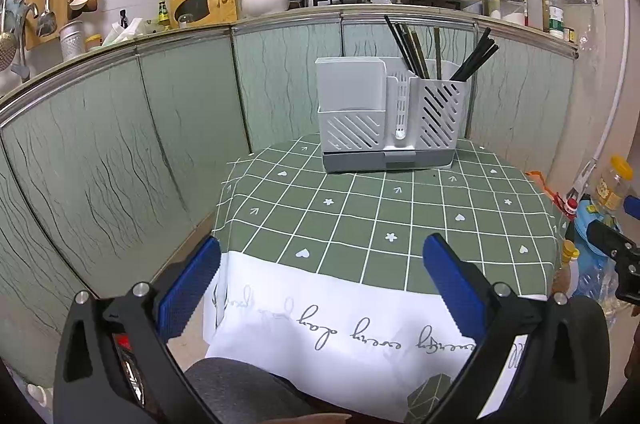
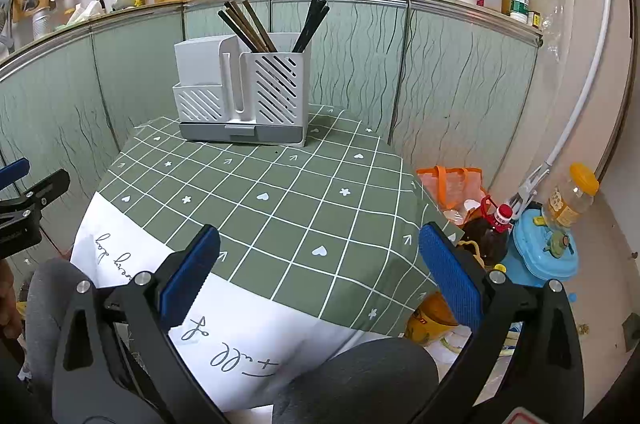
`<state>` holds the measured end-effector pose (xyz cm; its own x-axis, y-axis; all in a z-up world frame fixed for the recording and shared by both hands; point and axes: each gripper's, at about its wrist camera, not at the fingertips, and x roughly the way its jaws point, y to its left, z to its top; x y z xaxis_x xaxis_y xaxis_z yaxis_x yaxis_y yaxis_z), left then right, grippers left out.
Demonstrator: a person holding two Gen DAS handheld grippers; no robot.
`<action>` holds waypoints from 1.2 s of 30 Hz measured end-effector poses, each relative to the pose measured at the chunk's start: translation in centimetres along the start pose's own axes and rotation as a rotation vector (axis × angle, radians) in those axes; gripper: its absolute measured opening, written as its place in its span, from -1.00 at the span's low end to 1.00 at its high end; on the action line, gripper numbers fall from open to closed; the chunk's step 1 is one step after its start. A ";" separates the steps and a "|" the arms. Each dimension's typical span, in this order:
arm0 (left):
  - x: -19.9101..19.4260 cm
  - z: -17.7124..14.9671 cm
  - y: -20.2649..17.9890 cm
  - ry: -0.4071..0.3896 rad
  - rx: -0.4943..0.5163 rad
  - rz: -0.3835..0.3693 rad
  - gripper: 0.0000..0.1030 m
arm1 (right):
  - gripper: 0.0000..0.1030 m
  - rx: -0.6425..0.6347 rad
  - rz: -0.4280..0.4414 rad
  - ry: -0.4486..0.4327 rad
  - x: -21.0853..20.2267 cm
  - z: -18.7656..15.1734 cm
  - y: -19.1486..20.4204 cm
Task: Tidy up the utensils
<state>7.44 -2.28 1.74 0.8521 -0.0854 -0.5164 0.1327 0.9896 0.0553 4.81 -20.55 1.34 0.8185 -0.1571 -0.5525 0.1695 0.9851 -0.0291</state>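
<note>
Left gripper (image 1: 320,276) nearest the lens: blue pads (image 1: 190,290) spread wide, nothing between them, hovering over the near white edge of the tablecloth (image 1: 360,220). Right gripper (image 2: 318,264) same: fingers apart, empty, over the near right part of the cloth. Utensil holder (image 1: 390,122) sits well ahead of both, at the far edge of the table, slightly right of the left gripper and left of the right gripper. Chopsticks (image 2: 272,24) stand upright in its right-hand slotted compartment
</note>
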 end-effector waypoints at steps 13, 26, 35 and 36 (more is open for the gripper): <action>-0.7 0.1 -0.3 -0.011 0.005 -0.019 0.93 | 0.85 0.004 0.001 0.006 -0.1 0.0 0.1; -1.4 0.3 -0.6 -0.019 0.009 -0.020 0.93 | 0.85 0.008 -0.002 0.014 0.0 -0.2 0.0; -1.6 0.5 -0.6 -0.021 0.008 -0.014 0.93 | 0.85 0.012 -0.002 0.015 0.1 -0.3 0.0; -1.6 0.6 -0.7 -0.021 0.008 -0.013 0.93 | 0.85 0.012 -0.002 0.016 0.1 -0.3 0.0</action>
<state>6.30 -2.89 3.04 0.8609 -0.1007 -0.4987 0.1478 0.9874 0.0558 4.68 -20.53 1.05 0.8095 -0.1579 -0.5654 0.1780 0.9838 -0.0200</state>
